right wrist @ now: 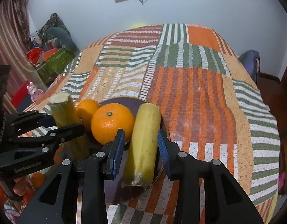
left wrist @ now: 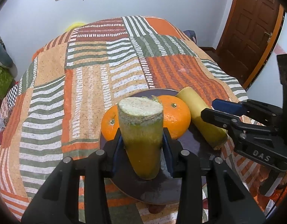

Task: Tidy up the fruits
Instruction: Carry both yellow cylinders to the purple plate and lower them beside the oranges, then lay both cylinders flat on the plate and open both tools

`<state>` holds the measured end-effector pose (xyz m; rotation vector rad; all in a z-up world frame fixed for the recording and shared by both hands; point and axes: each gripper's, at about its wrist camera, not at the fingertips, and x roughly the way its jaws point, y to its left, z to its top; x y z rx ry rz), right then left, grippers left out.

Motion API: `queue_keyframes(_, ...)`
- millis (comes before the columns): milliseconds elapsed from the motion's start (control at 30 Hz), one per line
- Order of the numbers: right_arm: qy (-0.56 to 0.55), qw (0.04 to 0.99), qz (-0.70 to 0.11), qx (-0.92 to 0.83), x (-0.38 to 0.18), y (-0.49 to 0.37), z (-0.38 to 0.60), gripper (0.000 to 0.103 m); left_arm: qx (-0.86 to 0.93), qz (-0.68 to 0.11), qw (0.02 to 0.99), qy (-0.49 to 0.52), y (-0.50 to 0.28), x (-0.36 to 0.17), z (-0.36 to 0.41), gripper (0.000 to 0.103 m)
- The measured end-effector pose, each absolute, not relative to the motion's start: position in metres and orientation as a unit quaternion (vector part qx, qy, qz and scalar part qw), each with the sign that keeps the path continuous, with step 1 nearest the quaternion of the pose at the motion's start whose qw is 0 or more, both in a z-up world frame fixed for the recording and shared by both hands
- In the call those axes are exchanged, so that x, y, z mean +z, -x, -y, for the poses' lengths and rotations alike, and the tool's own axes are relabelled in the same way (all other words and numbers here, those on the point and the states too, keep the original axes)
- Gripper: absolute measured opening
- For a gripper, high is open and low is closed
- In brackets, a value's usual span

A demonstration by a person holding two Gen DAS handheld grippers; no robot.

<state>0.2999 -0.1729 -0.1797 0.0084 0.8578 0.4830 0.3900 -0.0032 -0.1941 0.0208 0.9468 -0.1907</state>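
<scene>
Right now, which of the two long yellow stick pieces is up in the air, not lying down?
The greener piece, pinched by the left gripper and tilted up above the plate. The paler yellow piece lies flat on the plate beside the oranges.

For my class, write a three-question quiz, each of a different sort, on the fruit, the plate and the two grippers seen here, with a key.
1. True or false: the left gripper is clamped on a cut yellow-green stalk.
2. How many oranges are on the dark plate?
A) one B) two C) three
3. Fill in: the right gripper straddles the yellow stalk lying on the plate, with a gap showing beside its left ____.

Key
1. True; the pads press its sides.
2. B; one orange sits behind the held stalk, another orange to its left.
3. pad.
</scene>
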Motion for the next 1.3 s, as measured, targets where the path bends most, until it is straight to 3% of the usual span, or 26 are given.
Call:
queue_keyframes(500, 0.015, 0.874, -0.411, 0.256, -0.182, -0.272, 0.171, 0.034, -0.087, -0.468, 0.879, -0.028, -0.375, -0.193, 0.000, 0.050)
queue_keyframes(1133, 0.004, 0.870, -0.418, 0.263, -0.190, -0.258, 0.181, 0.034, -0.102, -0.507, 0.856, 0.013, -0.351, -0.215, -0.009, 0.055)
queue_keyframes(1300, 0.005, 0.870, -0.416, 0.264, -0.189, -0.254, 0.179, 0.034, -0.097, -0.497, 0.862, -0.019, -0.344, -0.215, 0.001, 0.055)
